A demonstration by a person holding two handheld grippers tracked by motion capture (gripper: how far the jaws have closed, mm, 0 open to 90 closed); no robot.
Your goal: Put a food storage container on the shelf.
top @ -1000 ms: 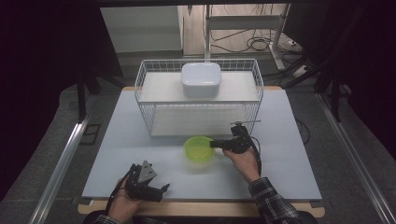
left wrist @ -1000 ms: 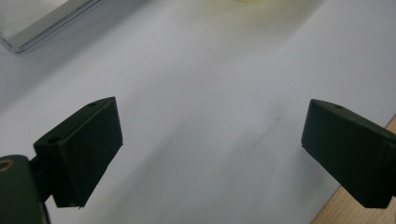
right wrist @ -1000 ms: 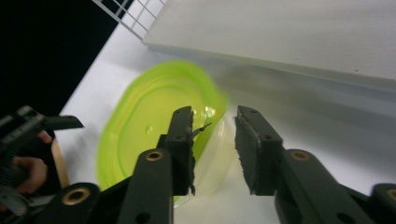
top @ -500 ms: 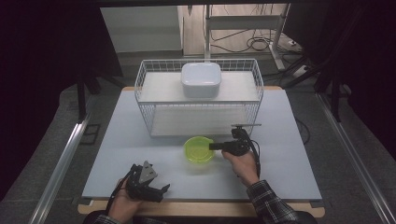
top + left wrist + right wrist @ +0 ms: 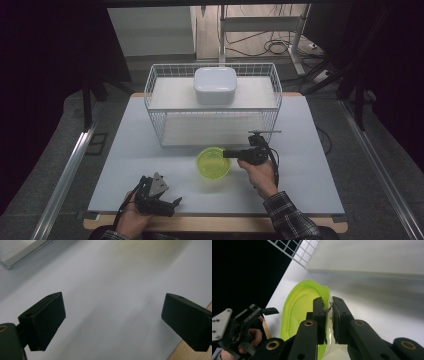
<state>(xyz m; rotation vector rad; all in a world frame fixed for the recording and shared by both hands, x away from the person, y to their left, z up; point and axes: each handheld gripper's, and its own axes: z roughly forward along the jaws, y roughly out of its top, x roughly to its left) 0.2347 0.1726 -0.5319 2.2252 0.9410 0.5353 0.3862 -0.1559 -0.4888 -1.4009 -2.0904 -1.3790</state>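
Little has moved since the earlier frames: the right gripper and the green bowl have drawn slightly toward the near edge of the table, away from the wire basket; the left gripper holds its place.

Lower left of the high view: the left gripper rests low over the white table top near the front edge, held in a hand. Its own view shows both jaws spread wide, with bare table surface between them and nothing gripped. A strip of the table's wooden edge shows at lower right of that view.

Lower centre of the high view: the green bowl sits on the table, upright, in front of the basket and apart from it. The right gripper reaches in from the right, held in a hand with a plaid sleeve behind it. In the right gripper view the jaws stand narrow, closed on the bowl's rim, one jaw inside the wall and one outside.

Upper centre of the high view: the wire basket stands at the far side of the table. A white lidded container sits inside it, toward the back, near the middle.
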